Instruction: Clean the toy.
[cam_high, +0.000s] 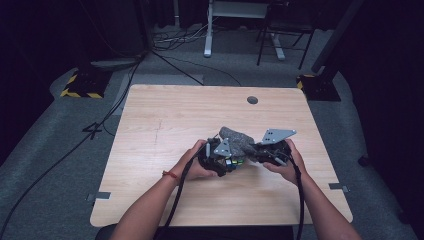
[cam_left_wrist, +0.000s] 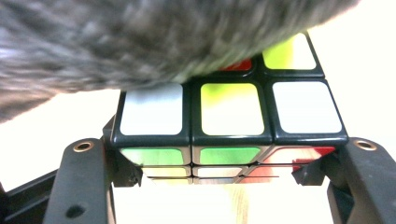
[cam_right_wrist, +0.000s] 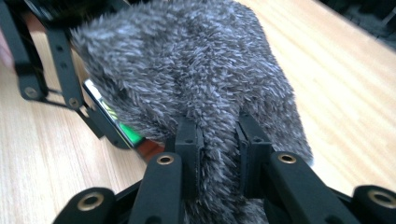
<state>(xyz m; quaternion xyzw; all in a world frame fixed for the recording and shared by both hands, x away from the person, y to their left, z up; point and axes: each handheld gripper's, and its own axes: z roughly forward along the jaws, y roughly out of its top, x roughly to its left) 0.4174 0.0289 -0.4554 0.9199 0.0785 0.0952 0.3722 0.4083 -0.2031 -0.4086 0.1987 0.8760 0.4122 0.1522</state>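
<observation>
Hovering low over the table (cam_high: 165, 120), a puzzle cube (cam_left_wrist: 229, 116) is clamped by the left gripper (cam_left_wrist: 224, 179) while fuzzy grey cloth (cam_right_wrist: 196, 84) gets pinched tight in the right gripper (cam_right_wrist: 217, 154), wrists angled inward.

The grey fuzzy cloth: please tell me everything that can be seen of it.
The grey fuzzy cloth looks like soft, long-pile fabric in mottled dark and light grey. It is bunched up, not spread flat. The right gripper is shut on a fold of it, with the pile bulging between the jaws. The rest drapes over the top of the puzzle cube, which the left gripper clamps by its sides, so the cloth hides part of the cube's upper face. It is held above the middle of the wooden table.
</observation>
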